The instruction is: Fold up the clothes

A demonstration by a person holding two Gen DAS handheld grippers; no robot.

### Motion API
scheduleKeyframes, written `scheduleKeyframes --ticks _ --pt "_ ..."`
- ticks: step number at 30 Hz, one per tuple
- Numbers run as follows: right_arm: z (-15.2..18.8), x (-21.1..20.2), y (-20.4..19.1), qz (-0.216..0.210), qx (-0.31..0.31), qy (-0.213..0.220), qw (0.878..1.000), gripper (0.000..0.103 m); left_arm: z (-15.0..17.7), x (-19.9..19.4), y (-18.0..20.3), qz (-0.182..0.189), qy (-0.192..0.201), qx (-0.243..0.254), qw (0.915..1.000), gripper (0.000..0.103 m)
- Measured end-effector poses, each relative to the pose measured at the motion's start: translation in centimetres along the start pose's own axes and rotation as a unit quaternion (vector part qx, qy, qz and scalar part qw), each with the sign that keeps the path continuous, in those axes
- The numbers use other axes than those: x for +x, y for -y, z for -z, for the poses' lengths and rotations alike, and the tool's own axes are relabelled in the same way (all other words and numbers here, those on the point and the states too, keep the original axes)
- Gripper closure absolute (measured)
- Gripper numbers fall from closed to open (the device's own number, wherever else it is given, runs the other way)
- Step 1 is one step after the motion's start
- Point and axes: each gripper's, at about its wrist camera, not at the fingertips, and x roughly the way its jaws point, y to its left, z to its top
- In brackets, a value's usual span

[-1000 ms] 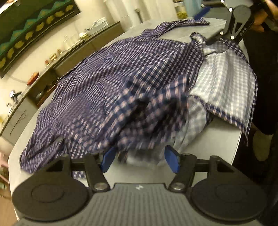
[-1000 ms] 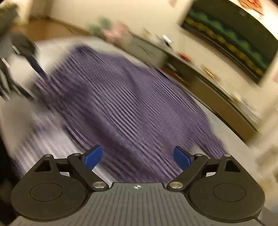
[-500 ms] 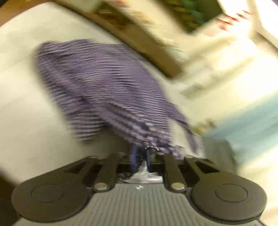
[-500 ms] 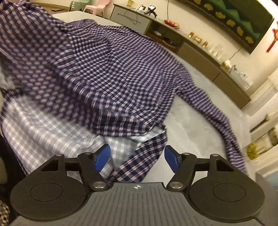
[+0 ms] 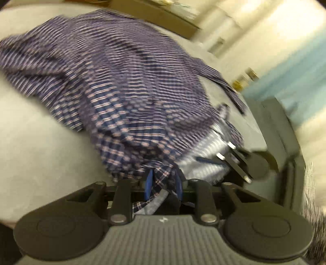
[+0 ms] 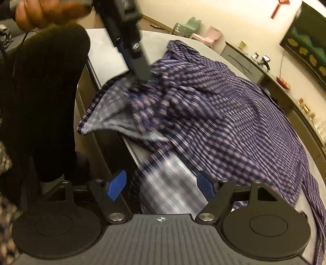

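Observation:
A navy and pink checked shirt lies crumpled on the pale round table, its lighter inside turned up along the near edge. My left gripper is shut on a bunched fold of the shirt's edge. In the right wrist view the left gripper comes down from above, pinching the shirt near its pale flap. My right gripper hangs low at the table's rim; its jaws are opening, and a pale strip of shirt lies between the pads without being pressed. The right gripper shows blurred in the left wrist view.
A person's hand and dark clothing fill the left of the right wrist view. A long sideboard with small items runs along the wall. Small pink and green chairs stand beyond the table.
My left gripper went from open to shut on the shirt's edge and swung round with it. The right gripper shifted along the shirt's near edge to the pale inside strip.

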Motion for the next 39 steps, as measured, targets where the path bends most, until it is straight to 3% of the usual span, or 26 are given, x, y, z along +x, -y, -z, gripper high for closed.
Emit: scheduleKeyframes --ticks 3,4,5,7,9,11,14,18,20,21,22,24,25,26,28,29,31,34,36,38,39 --pt "-1.3 0.7 -1.0 0.029 -0.021 0.022 0.999 0.023 0.9 -1.0 1.6 0.017 -0.014 0.072 0.9972 0.079" --pt "-1.7 0.8 -1.3 0.04 -0.032 0.024 0.998 0.021 0.7 -1.9 0.9 0.011 0.0 0.068 0.9976 0.074" --pt "-1.9 1.2 -1.5 0.044 -0.046 0.02 0.998 0.021 0.2 -3.1 -0.5 -0.002 0.024 0.048 0.9985 0.069" --pt "-2.0 1.6 -2.1 0.051 -0.075 0.009 0.996 0.021 -0.8 -5.6 -3.2 -0.026 0.072 0.009 0.9971 0.045" --pt "-2.0 1.8 -1.9 0.056 -0.083 0.004 0.995 0.021 -1.8 -8.0 -5.9 -0.05 0.119 -0.03 0.9912 0.037" --pt "-2.0 1.9 -1.2 0.055 -0.071 -0.001 0.996 0.02 -3.6 -9.1 -10.4 -0.083 0.156 -0.103 0.9788 0.035" --pt "-2.5 2.4 -0.2 0.054 -0.053 -0.005 0.997 0.02 -6.9 -6.8 -16.6 -0.115 0.151 -0.196 0.9622 0.032" --pt "-3.2 2.8 -0.2 0.06 -0.056 -0.008 0.997 0.019 -10.6 -1.3 -20.1 -0.145 0.106 -0.228 0.9571 0.032" --pt "-3.1 3.1 0.0 0.058 -0.048 -0.011 0.997 0.018 -11.2 -0.2 -20.5 -0.17 0.111 -0.216 0.9549 0.037" --pt "-2.9 3.1 0.3 0.056 -0.039 -0.014 0.998 0.018 -11.6 0.2 -20.3 -0.185 0.112 -0.206 0.9544 0.054" --pt "-2.6 3.2 0.6 0.053 -0.031 -0.017 0.998 0.018 -11.9 0.3 -20.2 -0.196 0.107 -0.196 0.9548 0.099" --pt "-1.9 3.6 1.6 0.049 -0.013 -0.022 0.998 0.018 -12.7 0.5 -19.6 -0.227 0.088 -0.12 0.9624 0.1" --pt "-1.7 3.8 2.1 0.047 -0.005 -0.025 0.999 0.018 -13.4 0.3 -19.5 -0.278 0.078 -0.061 0.9555 0.1" --pt "-1.5 4.1 2.6 0.045 0.003 -0.028 0.999 0.018 -14.1 0.1 -19.3 -0.345 0.067 0.006 0.9363 0.1" --pt "-1.1 4.5 3.8 0.043 0.021 -0.031 0.998 0.017 -16.2 -2.2 -21.4 -0.451 0.073 0.034 0.8887 0.099" --pt "-0.8 4.7 4.4 0.04 0.036 -0.031 0.998 0.017 -17.1 -3.5 -22.3 -0.47 0.077 0.031 0.8789 0.098" --pt "-0.3 5.2 5.7 0.034 0.068 -0.032 0.997 0.016 -18.6 -5.9 -23.8 -0.473 0.081 0.018 0.8769 0.08" --pt "0.0 5.3 6.9 0.028 0.091 -0.033 0.995 0.016 -18.2 -7.2 -21.4 -0.497 0.102 0.04 0.8611 0.079" --pt "0.3 4.7 7.1 0.034 0.086 -0.032 0.995 0.016 -15.7 -6.5 -16.6 -0.45 0.103 0.097 0.8818 0.078" --pt "0.5 4.0 7.6 0.038 0.088 -0.023 0.995 0.016 -12.6 -5.0 -10.9 -0.367 0.088 0.172 0.9099 0.073" --pt "0.7 3.7 7.8 0.039 0.089 -0.02 0.995 0.016 -10.4 -4.0 -7.4 -0.321 0.078 0.219 0.918 0.067"
